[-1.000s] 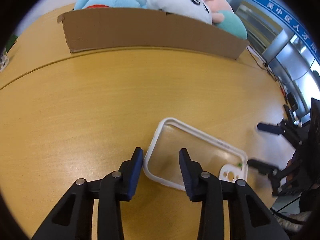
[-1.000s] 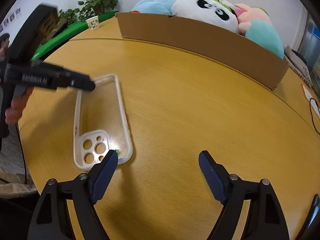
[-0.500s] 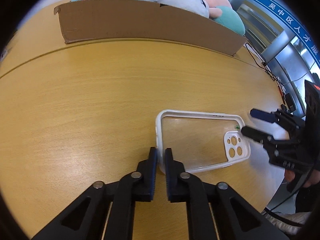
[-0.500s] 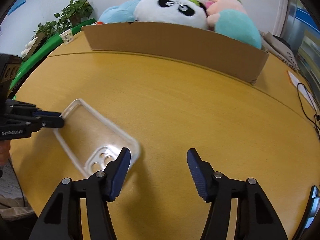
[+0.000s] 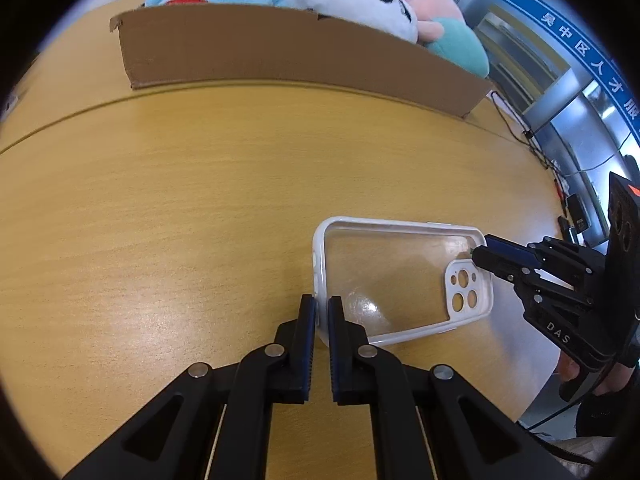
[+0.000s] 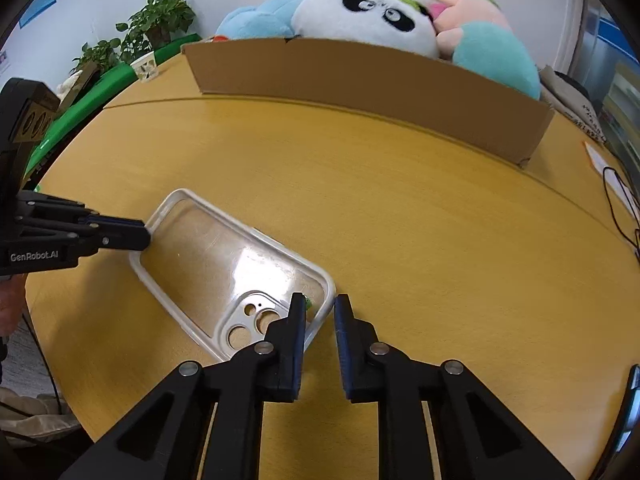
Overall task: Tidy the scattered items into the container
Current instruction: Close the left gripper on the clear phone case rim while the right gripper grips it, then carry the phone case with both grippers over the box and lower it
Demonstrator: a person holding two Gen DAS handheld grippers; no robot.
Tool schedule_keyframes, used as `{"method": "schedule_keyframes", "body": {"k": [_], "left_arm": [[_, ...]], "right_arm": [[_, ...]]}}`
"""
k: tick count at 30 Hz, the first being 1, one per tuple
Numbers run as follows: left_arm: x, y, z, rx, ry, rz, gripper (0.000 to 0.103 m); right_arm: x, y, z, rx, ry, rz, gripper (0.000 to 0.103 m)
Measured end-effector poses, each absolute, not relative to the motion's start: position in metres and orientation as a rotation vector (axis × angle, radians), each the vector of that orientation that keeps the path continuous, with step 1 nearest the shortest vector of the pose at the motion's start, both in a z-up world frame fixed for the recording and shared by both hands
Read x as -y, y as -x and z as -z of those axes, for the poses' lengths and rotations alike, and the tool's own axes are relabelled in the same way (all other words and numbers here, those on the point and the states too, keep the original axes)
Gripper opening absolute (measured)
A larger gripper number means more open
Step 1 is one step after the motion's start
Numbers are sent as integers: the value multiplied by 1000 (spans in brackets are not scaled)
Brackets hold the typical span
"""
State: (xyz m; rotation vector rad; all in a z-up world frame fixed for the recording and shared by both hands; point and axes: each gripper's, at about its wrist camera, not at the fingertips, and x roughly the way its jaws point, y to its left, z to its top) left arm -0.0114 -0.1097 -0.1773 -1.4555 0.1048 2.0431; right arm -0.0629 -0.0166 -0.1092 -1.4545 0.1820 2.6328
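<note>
Both tools grip the phone case (image 5: 400, 280), one at each end. Left tool (image 5: 322, 312): closed on the plain end's white rim, rim visible between the pads. Right tool (image 6: 318, 318): its jaws have just been closing and are now clamped on the rim at the camera-cutout corner, one finger inside the case, one outside.

Location: case lies flat on the tabletop (image 5: 180, 200), near edge, right of centre in the left wrist view. Cardboard box (image 5: 280, 48) sits at the far side, well apart from the case, already holding plush toys (image 5: 352, 0).

Judgement on the step in hand (lift and carry to the box):
- You hold only a thin flexible rim at each end, so raise both hands together and level; uneven lift will likely twist the case or peel a rim out of a pad
- Do not pull the hands apart or push them together, since either could bow the clear back or pop a grip loose
- Keep the case roughly flat while travelling to the far side
- Clear the box's near wall before lowering; the plush toys fill much of it, so aim for the free gap behind the wall
- Let go with both tools at once, only once the case is over the opening

Risk: the right grip is near a corner and may slip first
</note>
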Motion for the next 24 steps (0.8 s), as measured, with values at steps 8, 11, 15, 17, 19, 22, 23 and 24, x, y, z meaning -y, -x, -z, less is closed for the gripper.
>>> {"method": "schedule_keyframes", "body": {"k": [8,11,15,17,19,22,23,24], "left_arm": [[102,27,132,-52,1337,-2093,6],[93,32,104,-62,1251,-2133,6],[83,50,63,-95,1130,-2195,6],[82,63,44,-90,1078,-2212,6],[78,74,23,-105,1022,-2231,6],[69,95,-7,-149,951,-2265,7],[66,103,-15,-158,936,-2275,7],[63,112,-25,-166,920,-2284,7]], "right_arm": [[4,69,74,-148,1299,-2704,14],[-7,74,49,-97,1226,-2741,13],[-14,93,7,9,1119,-2774,13],[-18,104,-20,63,1051,-2802,13],[-23,114,-47,117,986,-2825,13],[-31,134,-80,191,918,-2843,13],[-34,141,-89,214,900,-2844,13],[-38,150,-100,233,881,-2847,13]]}}
